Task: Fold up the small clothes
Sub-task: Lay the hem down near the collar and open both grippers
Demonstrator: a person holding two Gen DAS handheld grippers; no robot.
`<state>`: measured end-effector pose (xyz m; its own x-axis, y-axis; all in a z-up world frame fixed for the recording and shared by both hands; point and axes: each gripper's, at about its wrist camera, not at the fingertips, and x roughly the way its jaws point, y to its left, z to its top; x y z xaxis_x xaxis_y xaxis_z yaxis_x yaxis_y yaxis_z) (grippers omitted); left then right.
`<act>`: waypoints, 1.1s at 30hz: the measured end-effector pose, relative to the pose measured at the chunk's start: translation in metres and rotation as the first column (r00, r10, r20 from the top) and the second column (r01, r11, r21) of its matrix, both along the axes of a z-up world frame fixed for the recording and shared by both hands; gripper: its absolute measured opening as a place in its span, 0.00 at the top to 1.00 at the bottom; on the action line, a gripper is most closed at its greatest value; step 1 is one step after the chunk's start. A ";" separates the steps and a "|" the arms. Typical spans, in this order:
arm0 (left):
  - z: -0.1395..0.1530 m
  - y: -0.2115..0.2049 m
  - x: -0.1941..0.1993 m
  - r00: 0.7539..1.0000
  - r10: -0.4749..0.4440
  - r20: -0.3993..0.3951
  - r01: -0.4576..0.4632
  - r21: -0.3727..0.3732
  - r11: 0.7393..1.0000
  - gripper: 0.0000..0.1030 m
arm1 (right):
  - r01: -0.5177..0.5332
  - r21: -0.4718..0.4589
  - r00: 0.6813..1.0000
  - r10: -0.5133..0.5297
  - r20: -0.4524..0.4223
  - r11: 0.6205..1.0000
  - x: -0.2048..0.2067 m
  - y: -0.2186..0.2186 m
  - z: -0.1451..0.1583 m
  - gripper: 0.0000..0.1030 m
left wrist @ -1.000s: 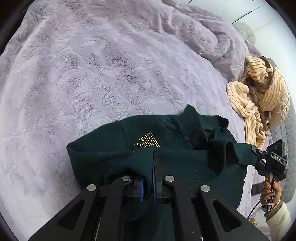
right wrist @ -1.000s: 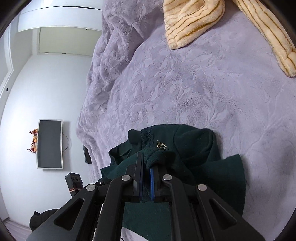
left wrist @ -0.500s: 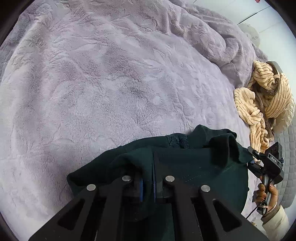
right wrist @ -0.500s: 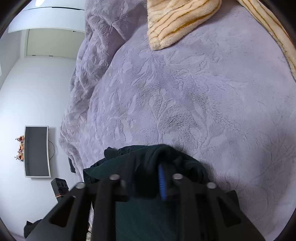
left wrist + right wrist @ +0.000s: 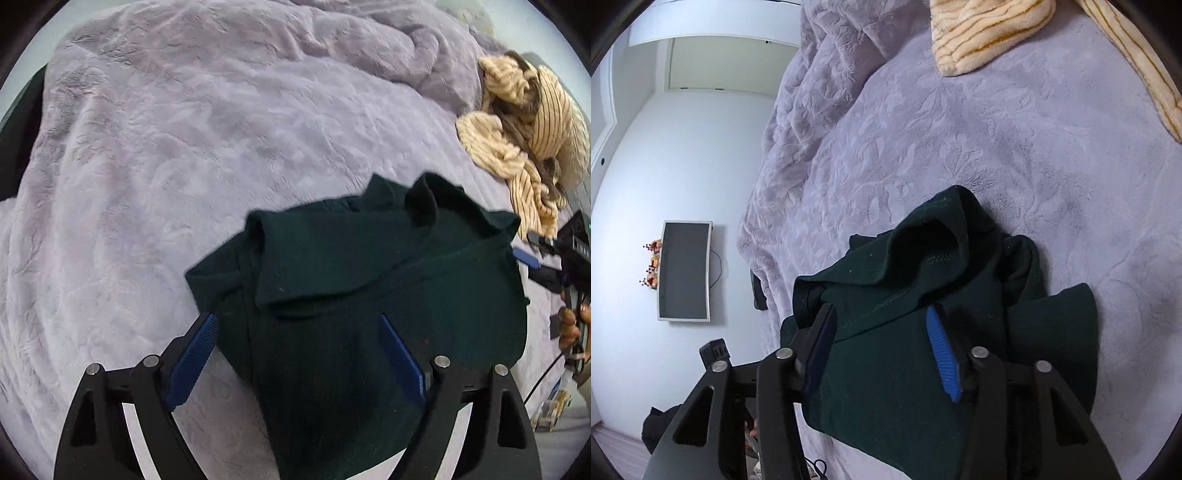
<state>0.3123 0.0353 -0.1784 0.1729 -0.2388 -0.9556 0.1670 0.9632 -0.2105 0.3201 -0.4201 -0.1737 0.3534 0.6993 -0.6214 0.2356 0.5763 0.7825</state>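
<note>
dark green garment (image 5: 369, 295) folded on lilac blanket (image 5: 184, 166) | left gripper (image 5: 299, 354) opening, pads clear | right gripper (image 5: 882, 343) closing, unclamped | risk: loose top flap springs back; closing pads may snag, drag fold

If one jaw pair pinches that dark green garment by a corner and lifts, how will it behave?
The dark green garment is probably floppy: it already lies in soft folds and rumples. A corner lift would likely let the rest hang and unfold. The plush purple blanket looks grippy, so dragging may bunch it rather than slide it.
</note>
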 end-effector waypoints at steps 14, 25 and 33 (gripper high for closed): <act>0.016 0.000 0.076 0.961 0.221 0.165 -0.232 0.050 0.971 0.15 | -0.013 -0.072 0.991 0.023 0.134 0.997 0.068 0.032 0.037 0.56; -0.005 -0.053 0.014 0.995 -0.089 0.043 0.086 0.070 0.994 0.15 | -0.173 -0.016 0.984 0.173 -0.035 0.985 0.034 0.072 -0.021 0.56; 0.007 -0.006 0.096 0.934 0.326 0.148 -0.338 0.068 0.938 0.15 | 0.033 -0.087 0.985 -0.018 0.174 0.996 0.091 0.054 0.031 0.29</act>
